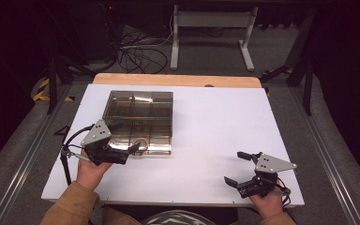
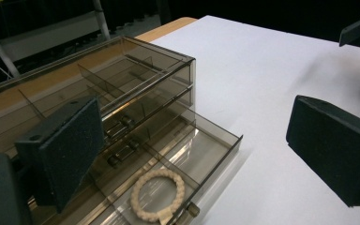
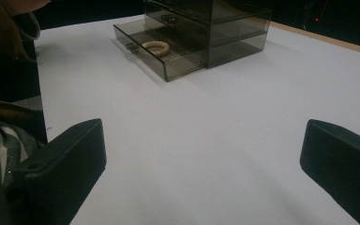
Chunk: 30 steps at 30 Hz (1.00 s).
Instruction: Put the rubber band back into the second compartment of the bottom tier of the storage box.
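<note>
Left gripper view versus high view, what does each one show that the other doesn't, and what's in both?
Left gripper view alone: the dividers inside the smoky drawer box seen close, small dark items in an upper drawer, and the braid of the cream bracelet.

High view alone: both hands, the right gripper open over bare table, the wooden edge and the floor cables.

Both: the box, its pulled-out bottom drawer holding the bracelet, and the open left gripper.

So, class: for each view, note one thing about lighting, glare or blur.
High view: the white table is brightly lit, the surroundings almost black. Left gripper view: glare on the open drawer floor beside the bracelet; the jaws look soft, and there is a blurred smear at upper right. Right gripper view: dim, the near jaws out of focus.
</note>
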Tool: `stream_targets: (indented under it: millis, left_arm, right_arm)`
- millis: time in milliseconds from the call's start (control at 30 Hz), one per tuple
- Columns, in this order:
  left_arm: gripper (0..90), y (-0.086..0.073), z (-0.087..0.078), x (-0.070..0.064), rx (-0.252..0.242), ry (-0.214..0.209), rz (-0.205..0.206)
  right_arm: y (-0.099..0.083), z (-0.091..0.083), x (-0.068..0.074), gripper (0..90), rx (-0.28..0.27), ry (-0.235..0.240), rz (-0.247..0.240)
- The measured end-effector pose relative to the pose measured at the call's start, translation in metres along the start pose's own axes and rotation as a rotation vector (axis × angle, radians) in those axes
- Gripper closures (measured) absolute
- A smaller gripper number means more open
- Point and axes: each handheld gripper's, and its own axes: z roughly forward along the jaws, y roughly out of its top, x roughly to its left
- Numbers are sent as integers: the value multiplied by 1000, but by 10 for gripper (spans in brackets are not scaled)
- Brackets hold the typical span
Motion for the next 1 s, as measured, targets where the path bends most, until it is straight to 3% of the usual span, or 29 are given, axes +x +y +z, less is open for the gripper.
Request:
stream_targets:
  millis: [267,500,1000]
  left_arm:
    - [41,-16,-18,2,-29,0,-13]
    - [29,-31,-30,3,-35,32,-6]
    - [24,-66,-46,11,-40,78,-56]
  right_arm:
    - [0,1,0,10,3,-1,2]
    - [0,0,0,10,10,-3,2]
    - [0,1,1,8,12,-7,-2]
